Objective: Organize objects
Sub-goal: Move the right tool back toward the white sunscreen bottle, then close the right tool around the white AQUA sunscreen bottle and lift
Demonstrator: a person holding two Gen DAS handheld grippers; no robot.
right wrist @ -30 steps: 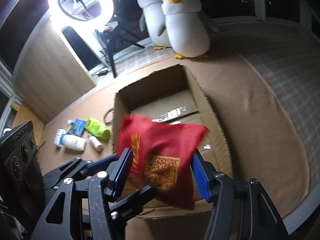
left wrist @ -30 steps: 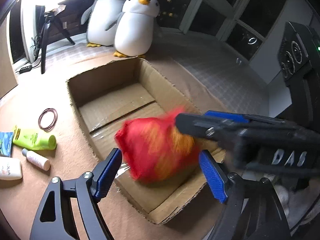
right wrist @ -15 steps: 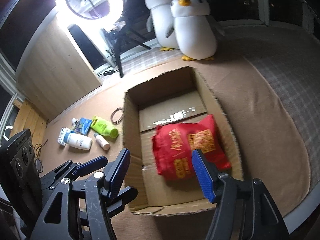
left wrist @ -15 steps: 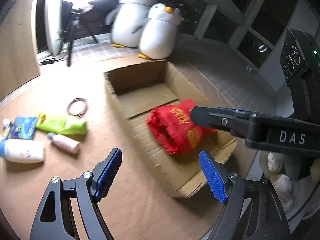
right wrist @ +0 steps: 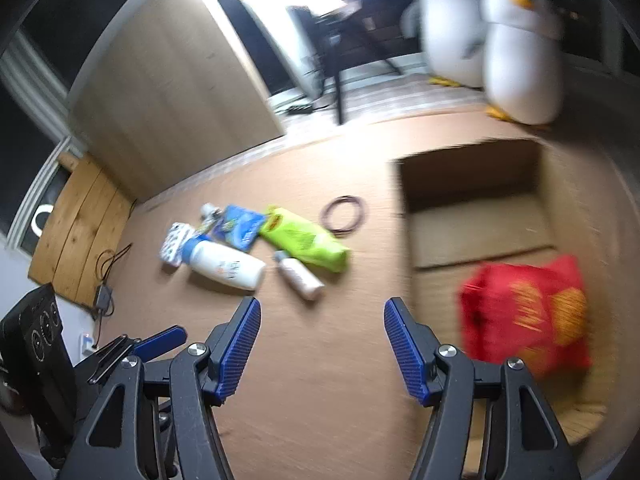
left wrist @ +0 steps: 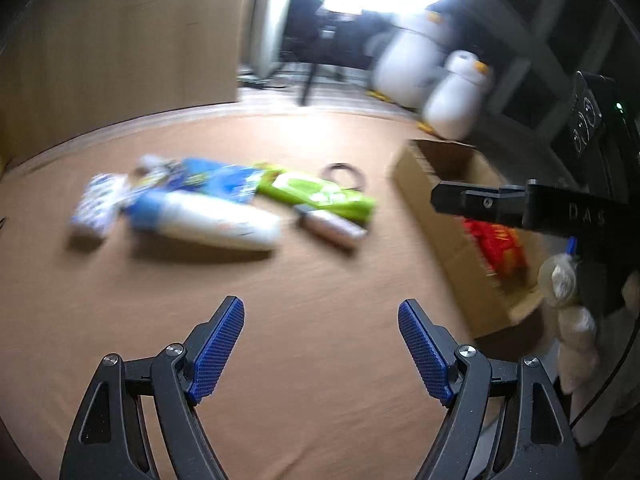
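Observation:
A red packet [right wrist: 524, 316] lies inside the open cardboard box [right wrist: 472, 168] at the right; it also shows in the left wrist view as the red packet [left wrist: 496, 244] in the box [left wrist: 444, 216]. On the brown mat lie a white bottle [right wrist: 226, 266], a lime-green pouch [right wrist: 304, 242], a blue packet [right wrist: 238, 226], a small white tube [right wrist: 302, 278] and a dark ring [right wrist: 343, 215]. My right gripper [right wrist: 322, 346] hangs open and empty over bare mat, left of the box. My left gripper [left wrist: 320, 350] is open and empty too, short of the white bottle [left wrist: 212, 220].
Two plush penguins [right wrist: 520, 52] stand behind the box. A ring light on a tripod [right wrist: 336, 92] and a wooden panel [right wrist: 160, 92] are at the back. A wooden board [right wrist: 80, 240] and cables lie at the far left. The picture is motion-blurred.
The red packet left the right gripper's jaws and now lies in the box. Both grippers have swung left, away from the box and toward the loose items on the mat.

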